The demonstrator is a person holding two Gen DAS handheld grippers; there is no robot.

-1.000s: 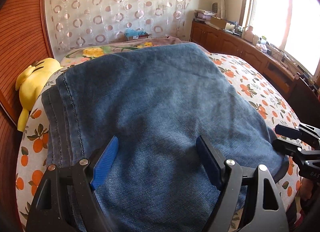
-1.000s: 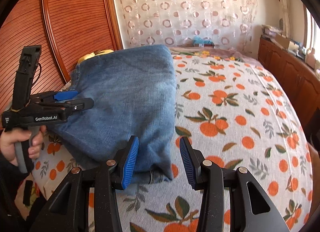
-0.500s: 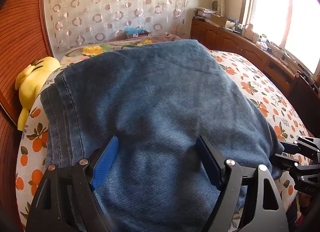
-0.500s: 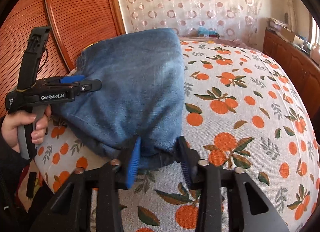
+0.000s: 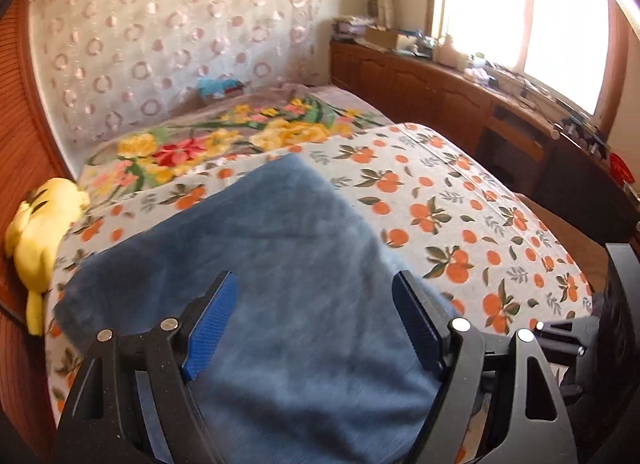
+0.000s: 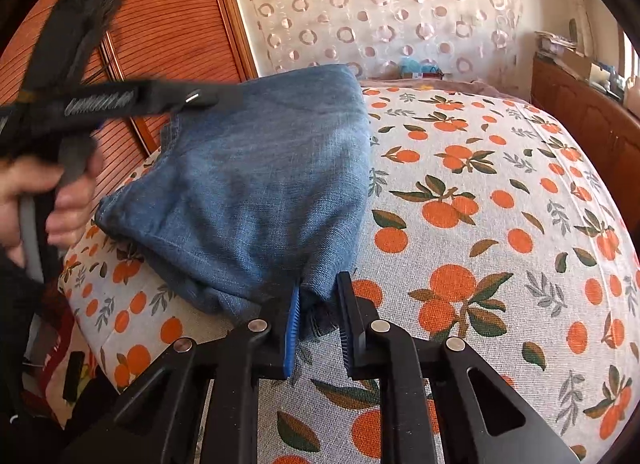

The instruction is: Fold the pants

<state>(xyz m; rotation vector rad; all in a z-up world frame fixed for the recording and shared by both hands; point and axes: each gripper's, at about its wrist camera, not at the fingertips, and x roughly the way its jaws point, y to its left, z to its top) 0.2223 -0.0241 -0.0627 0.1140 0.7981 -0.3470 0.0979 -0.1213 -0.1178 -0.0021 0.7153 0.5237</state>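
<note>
**Handling the denim: grip points and fabric behaviour**

Nearest the right wrist camera, the right tongs (image 6: pixel 318 318) are pinching the near corner of the pants (image 6: pixel 256 192). Their jaws have just been closing, and a bunched wad of denim is sitting between the pads. The pants are lying folded on the bed (image 6: pixel 500 224), near its left edge, on the orange-print cover.

The fabric is looking thick and soft. It is sagging over the mattress edge and creasing at the pinch, so it is likely to drape rather than hold shape. Several layers are stacked, so the bundle is probably fairly heavy for a single corner grip.

The left tongs (image 5: pixel 312 324) are standing spread wide above the pants, with nothing between the pads. That view is blurred, so contact with the cloth cannot be judged.

Recommended hold: take the hemmed corners and seams, where the cloth is thickest and least likely to slip.

Farther off, a yellow plush toy (image 5: pixel 38 236) is lying at the bed's left edge, well apart from the pants.
</note>
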